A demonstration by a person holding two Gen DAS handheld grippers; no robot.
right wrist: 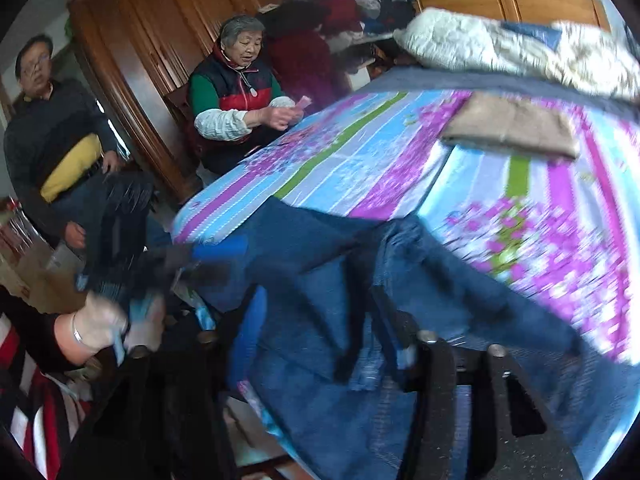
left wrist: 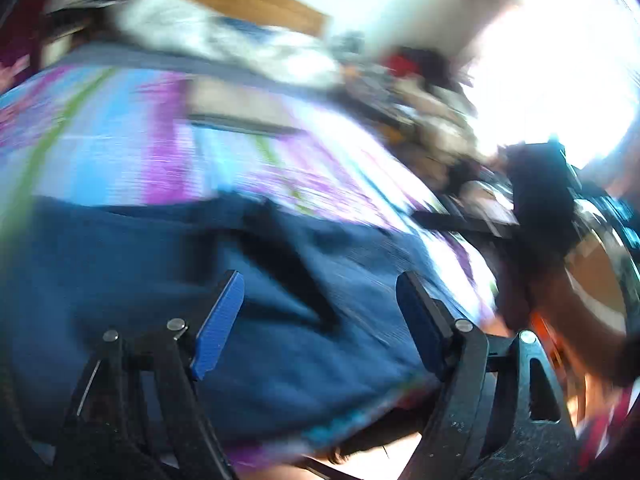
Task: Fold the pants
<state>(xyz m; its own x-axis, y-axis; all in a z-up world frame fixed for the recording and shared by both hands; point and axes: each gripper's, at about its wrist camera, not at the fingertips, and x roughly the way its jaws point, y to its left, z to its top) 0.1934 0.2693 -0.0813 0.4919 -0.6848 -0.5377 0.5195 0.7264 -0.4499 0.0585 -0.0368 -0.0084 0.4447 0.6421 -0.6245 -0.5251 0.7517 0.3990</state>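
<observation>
Jeans [left wrist: 168, 264] lying flat just under and ahead of the left gripper [left wrist: 320, 320], dark blue on a striped bed sheet [left wrist: 120, 148]. Blue pads [left wrist: 218, 320] wide apart, holding nothing, hanging low over the cloth, likely getting ready to pinch an edge. Very blurry all over. Far ahead of the fingertips, a folded tan cloth [left wrist: 240, 108], probably put there to keep it out of the way.

Seen next from the right gripper [right wrist: 324, 332]: fingers apart too, as far as the blur allows, with a bunched part of the jeans [right wrist: 440, 280] and a pale hem right between them. No firm pinch to be seen. Rest of the jeans spread under and ahead, draped to the near edge of the bed sheet [right wrist: 360, 152]. Off to the left side, a hand [right wrist: 104, 332] gripping the other tool low by the bed edge. Same tan cloth [right wrist: 512, 128] far ahead. Two people [right wrist: 236, 92] sitting well beyond the bed.
</observation>
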